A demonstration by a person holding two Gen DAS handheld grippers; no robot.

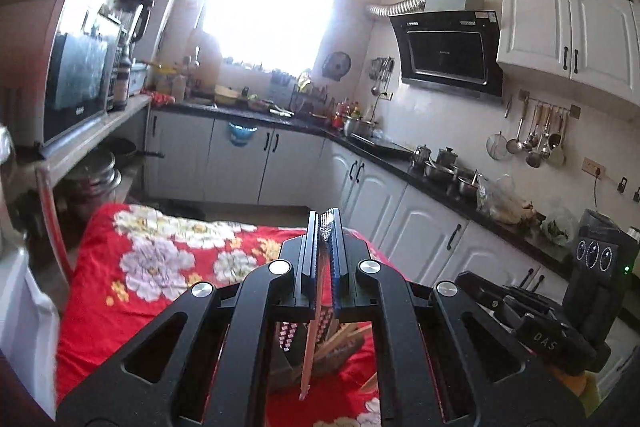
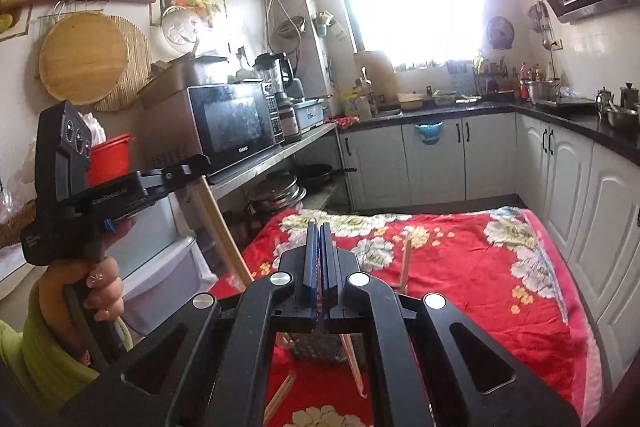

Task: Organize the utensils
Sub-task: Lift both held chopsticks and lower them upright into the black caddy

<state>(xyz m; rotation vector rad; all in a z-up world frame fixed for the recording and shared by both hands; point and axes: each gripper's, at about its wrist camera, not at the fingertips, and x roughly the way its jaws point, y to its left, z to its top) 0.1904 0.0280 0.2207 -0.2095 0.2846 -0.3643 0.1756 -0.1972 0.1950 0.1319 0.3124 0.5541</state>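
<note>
The chopsticks (image 2: 406,261) are the task's things: one pale wooden stick lies on the red floral cloth (image 2: 472,267) ahead of the right gripper (image 2: 320,259), a little to its right, with the long axis running away from the camera. More sticks lie low in the view, under the gripper's frame, beside a dark mesh holder (image 2: 316,349) that stands on the cloth. In the left wrist view a single chopstick (image 1: 310,355) hangs down below the left gripper (image 1: 326,227); its upper end seems to go up between the closed fingers, but I cannot tell for sure that they pinch it. Both grippers have their fingers together, with no gap, and the right one holds nothing that shows. Both point out over the cloth, above the sticks. The loose stick ahead is nearer to the right gripper, so I judge that this hand takes it next, coming down across its length. A person's hand (image 2: 102,287) holds the left gripper's handle.
</note>
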